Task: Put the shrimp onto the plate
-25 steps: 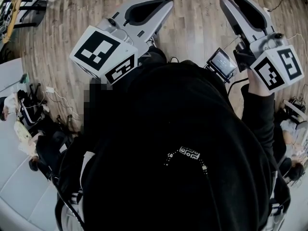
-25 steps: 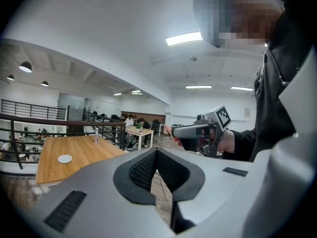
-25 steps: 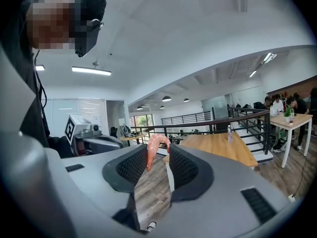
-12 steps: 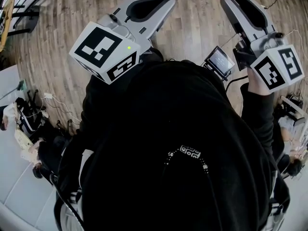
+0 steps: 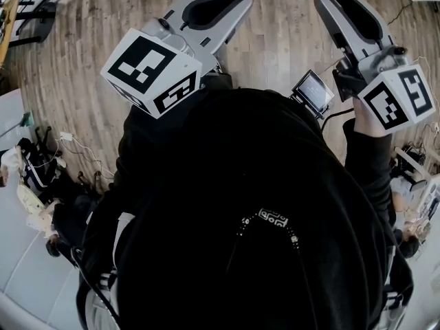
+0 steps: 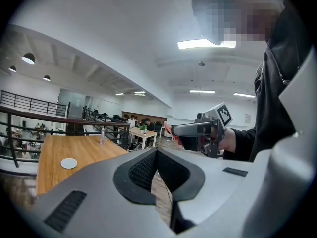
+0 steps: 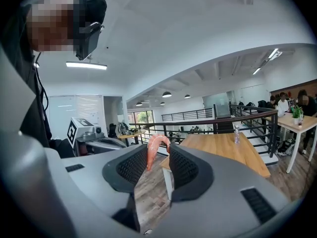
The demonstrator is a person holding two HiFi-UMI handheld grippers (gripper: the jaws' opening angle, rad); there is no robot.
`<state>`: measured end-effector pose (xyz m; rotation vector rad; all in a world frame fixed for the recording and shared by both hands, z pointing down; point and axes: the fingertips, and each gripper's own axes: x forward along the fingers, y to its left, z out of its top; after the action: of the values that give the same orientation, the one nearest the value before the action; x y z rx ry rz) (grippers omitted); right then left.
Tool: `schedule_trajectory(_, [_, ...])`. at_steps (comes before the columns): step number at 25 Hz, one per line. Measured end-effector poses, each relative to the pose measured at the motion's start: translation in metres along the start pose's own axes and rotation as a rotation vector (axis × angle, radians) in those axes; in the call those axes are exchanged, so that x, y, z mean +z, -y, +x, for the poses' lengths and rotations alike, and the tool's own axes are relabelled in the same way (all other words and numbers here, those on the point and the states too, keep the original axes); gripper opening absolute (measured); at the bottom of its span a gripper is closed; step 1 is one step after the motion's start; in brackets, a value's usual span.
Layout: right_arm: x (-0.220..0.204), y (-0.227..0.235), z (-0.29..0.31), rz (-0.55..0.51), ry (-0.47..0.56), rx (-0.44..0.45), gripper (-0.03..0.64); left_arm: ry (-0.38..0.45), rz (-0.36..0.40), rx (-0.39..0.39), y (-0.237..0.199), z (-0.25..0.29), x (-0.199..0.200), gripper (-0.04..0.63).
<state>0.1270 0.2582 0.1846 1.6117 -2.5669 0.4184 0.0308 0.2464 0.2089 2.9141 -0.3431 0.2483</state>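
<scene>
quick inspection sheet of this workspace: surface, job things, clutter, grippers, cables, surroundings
surface: wooden table, off to one side, under neither gripper
job's things: shrimp between the right gripper's jaws; white plate on the table
clutter: clear bottle on the table
grippers: left gripper shut, empty; right gripper shut on the shrimp
cables: loose cables on the floor
surroundings: wood floor, black railing, people at a far table

The shrimp [image 7: 150,152] is pink-orange. The right gripper [image 7: 159,155] has pale grey fingers [image 7: 223,192] with black ribbed pads [image 7: 133,167], and a white cube [image 5: 397,96] with black square markers. The worktop [image 6: 54,155] is honey-brown wood, and the plate [image 6: 69,163] on it is white. The floor [image 6: 161,195] below the worktop shows grey-brown planks.
</scene>
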Motion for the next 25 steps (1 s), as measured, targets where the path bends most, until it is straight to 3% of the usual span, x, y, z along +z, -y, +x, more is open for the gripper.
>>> schedule_trajectory(9, [0.018, 0.004, 0.067, 0.011, -0.006, -0.016, 0.149, 0.005, -0.002, -0.031, -0.068, -0.008, 0.012, -0.002])
schedule_trajectory(16, [0.038, -0.003, 0.162, -0.005, -0.024, -0.028, 0.15, 0.005, -0.004, -0.043, -0.161, -0.034, 0.017, -0.002])
schedule_trajectory(25, [0.042, -0.01, 0.172, -0.011, -0.029, -0.017, 0.15, 0.02, -0.011, -0.03, -0.176, -0.042, 0.017, -0.002])
